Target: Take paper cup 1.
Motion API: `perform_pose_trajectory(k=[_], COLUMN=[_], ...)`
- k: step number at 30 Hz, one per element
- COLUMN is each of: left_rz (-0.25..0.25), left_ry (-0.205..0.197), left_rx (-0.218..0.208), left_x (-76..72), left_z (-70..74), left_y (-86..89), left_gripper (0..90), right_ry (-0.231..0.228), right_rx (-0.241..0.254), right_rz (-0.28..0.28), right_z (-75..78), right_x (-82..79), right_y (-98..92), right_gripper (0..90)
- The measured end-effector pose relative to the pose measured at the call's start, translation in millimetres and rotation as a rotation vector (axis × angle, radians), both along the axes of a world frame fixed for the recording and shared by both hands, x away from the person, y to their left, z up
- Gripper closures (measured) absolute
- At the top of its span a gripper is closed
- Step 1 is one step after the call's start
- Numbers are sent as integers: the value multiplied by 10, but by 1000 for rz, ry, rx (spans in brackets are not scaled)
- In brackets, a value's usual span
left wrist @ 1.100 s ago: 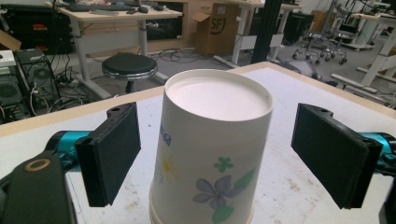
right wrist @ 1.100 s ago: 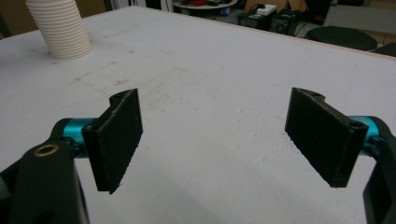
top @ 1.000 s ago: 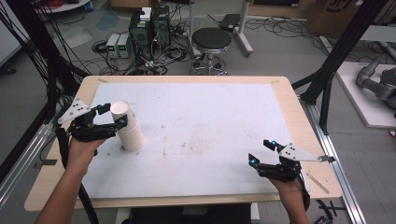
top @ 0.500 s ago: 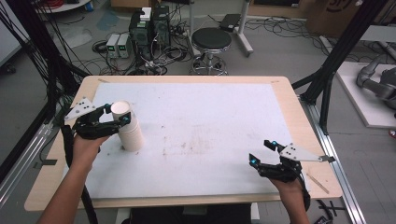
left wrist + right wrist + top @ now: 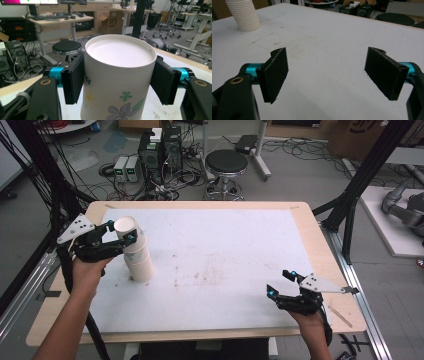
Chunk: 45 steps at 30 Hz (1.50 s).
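A stack of upturned paper cups stands at the left of the white table top; it also rises at the far left of the right gripper view. The top cup sits raised and tilted above the rest, with my left gripper shut on its sides. The left gripper view shows that flower-printed cup, base up, pressed between both pads. Near the front right edge my right gripper is open, low over bare table, holding nothing.
The table's wooden rim frames the white top. A thin wooden stick lies on the rim beside the right hand. Behind the table are a black stool, computer boxes and cables. Black frame posts stand at both sides.
My left gripper has risen a little with the top cup, tilting it up off the stack. The right gripper has stayed where it was.
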<state>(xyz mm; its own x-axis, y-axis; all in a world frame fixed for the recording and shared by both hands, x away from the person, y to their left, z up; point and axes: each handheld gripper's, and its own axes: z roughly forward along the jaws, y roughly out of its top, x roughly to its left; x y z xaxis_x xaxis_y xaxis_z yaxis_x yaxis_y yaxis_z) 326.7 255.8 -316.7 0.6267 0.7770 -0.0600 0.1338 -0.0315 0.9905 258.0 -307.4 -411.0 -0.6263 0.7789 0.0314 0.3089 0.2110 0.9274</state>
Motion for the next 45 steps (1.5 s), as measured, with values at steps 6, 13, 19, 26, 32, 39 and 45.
perform_pose_trajectory(k=[6, 13, 19, 26, 32, 39, 45], left_rz=[-4, -22, -50, -150, -224, -272, -318], left_ry=[-50, -115, -139, -120, -87, -48, -24], left_rx=[-19, -52, -69, -75, -73, -69, -69], left_x=[-27, -90, -130, -165, -183, -186, -193], left_z=[200, 446, 548, 490, 318, 119, -33], left_y=[-2, -31, -89, -270, -449, -584, -673], left_gripper=[341, 344, 345, 344, 343, 341, 340], right_ry=[0, -1, 3, 2, -1, 3, 13], right_rx=[2, 3, 3, 5, 0, 1, 8], right_rz=[-1, -3, -2, 1, 4, 5, 8], right_z=[2, -1, 1, 3, -4, -11, -15], right_x=[-5, -3, -6, -5, 1, -1, 6], right_y=[-8, -10, -7, 3, 5, -3, 4], right_gripper=[194, 195, 195, 195, 194, 195, 194])
